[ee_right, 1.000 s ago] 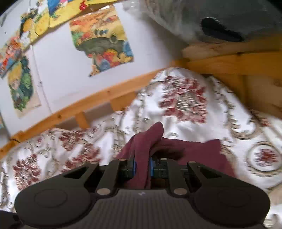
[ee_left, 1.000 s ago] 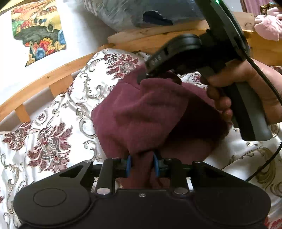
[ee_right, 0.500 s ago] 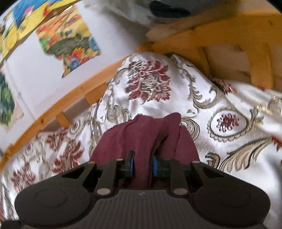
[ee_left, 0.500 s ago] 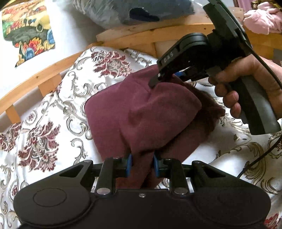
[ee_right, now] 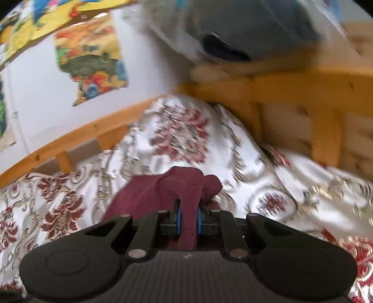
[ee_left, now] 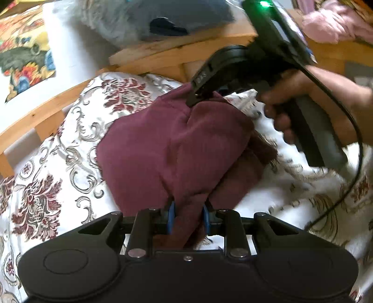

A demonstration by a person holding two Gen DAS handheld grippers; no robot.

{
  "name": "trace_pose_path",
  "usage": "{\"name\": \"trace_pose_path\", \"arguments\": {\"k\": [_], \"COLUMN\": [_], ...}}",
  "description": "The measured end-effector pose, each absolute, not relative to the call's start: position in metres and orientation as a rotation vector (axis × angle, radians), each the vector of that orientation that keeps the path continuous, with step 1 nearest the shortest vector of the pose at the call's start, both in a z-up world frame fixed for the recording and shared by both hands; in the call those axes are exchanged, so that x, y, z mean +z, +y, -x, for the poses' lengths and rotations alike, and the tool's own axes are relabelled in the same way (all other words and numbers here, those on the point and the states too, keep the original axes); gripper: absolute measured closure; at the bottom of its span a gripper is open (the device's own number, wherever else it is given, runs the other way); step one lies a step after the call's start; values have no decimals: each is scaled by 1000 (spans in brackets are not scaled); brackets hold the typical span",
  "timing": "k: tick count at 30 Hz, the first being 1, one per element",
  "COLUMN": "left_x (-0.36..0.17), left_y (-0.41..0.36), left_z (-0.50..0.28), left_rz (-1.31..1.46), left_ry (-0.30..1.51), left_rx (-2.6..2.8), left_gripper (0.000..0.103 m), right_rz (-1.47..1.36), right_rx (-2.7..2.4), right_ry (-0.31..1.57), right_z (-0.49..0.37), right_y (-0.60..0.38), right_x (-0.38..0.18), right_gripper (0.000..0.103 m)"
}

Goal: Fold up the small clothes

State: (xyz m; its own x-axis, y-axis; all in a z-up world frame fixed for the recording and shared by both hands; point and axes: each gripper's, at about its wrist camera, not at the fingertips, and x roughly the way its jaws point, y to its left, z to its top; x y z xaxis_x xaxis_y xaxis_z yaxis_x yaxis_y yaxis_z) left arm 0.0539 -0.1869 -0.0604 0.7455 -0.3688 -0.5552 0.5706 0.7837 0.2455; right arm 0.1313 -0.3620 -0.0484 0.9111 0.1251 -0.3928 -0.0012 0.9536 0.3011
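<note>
A small maroon garment point(ee_left: 167, 149) lies bunched on a white bedspread point(ee_left: 46, 186) with a dark red flower pattern. My left gripper point(ee_left: 187, 220) is shut on the garment's near edge, with cloth between its blue pads. My right gripper point(ee_right: 188, 220) is shut on the far edge of the same garment point(ee_right: 163, 193). In the left wrist view the right gripper point(ee_left: 202, 95) presses on the garment's far top corner, held by a hand point(ee_left: 291, 111). A darker fuzzy lining point(ee_left: 261, 149) shows at the garment's right side.
A wooden bed frame point(ee_left: 186, 53) runs along the back and left. A grey-blue bundle in plastic point(ee_left: 163, 21) lies on the frame. A pink garment point(ee_left: 335, 23) sits at the back right. A white wall with colourful posters point(ee_right: 88, 58) stands behind the bed. A black cable point(ee_left: 349, 177) trails from the right gripper.
Both grippers have kept their hold on the maroon garment. It has spread flatter on the bedspread. The right gripper has shifted and its view has tilted up toward the bed frame.
</note>
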Motion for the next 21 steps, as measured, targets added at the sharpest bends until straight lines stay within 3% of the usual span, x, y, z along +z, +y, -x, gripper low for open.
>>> {"name": "trace_pose_path", "arguments": {"k": [6,10,13,14,18,20,21], "left_x": [-58,-50,-47,-45,-38,-36,-36], "left_y": [-182,-166,-155,-152,-137,-128,-125], "left_z": [-50,-53,-55,-56,-63,-71,-74], "left_rz": [-389,-265,-182,-158,-39,34,59], "left_ry": [524,554,567,572,590,606,616], "left_rx": [-541,-565,-567,-566,-544,-524,-512], "left_gripper": [70,48,42,40,17,13,10], "right_rz": [-358,-315,-312,-311,-308,-310,-309], "right_rx": [64,45,41,37,18,17,19], "right_ry": [452,454,456,456,450,450,451], "right_z": [-135,-133,-134,-134,-132,-130,-127], "right_y": [-370,-367,-366,-366,-366,-366,-366], "right_x": [-59,-58,-58,-58,-58,-57,-56], "right_gripper": [86,84,84,82,65,59,48]}}
